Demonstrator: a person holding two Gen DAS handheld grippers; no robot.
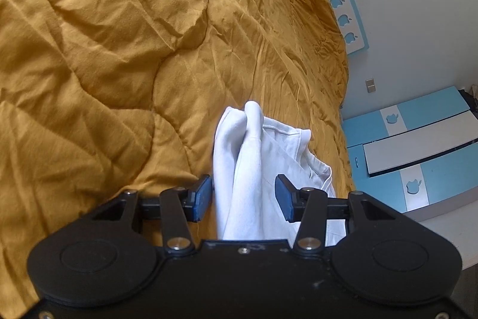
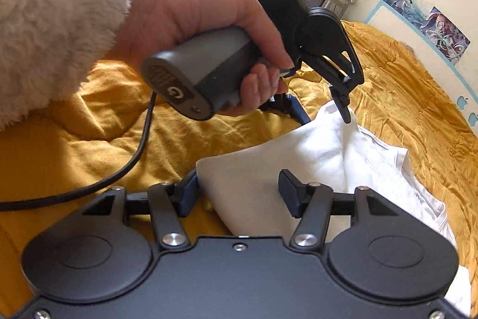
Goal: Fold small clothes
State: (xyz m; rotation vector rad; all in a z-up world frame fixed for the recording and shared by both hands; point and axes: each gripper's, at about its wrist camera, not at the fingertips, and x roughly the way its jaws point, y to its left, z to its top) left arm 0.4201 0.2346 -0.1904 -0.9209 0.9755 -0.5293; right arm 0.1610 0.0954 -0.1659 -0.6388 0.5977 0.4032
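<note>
one small white cotton garment [image 1: 254, 157] lies bunched on one mustard-yellow quilted bedspread [image 1: 104, 50], near the bed's edge in the left wrist view. a fold of it stands up in a rounded peak, and a collar-like hem shows to the right of that peak.

two black hand-held grippers are in view. the left gripper [image 1: 243, 198] has its two blue-padded fingers [image 1: 200, 196] spread apart, with the raised cloth running up between them; the left pad sits just beside the fabric and the right pad stands clear of it, so the jaws are open and not pinching. in the right wrist view the same tool is seen from the side, its fingertips down at the top fold of the garment, gripped around a grey handle [image 2: 194, 73] by one hand [image 2: 209, 20] that comes out of one fluffy cream sleeve [image 2: 59, 5]. one black braided cable [image 2: 131, 163] trails from the handle across the bedspread.

the right gripper [image 2: 239, 193] also has its two fingers apart, a flat fold of the white cloth lying between them without being squeezed.

on the wall, three blue apple shapes [image 1: 343, 18] run along a headboard panel.
</note>
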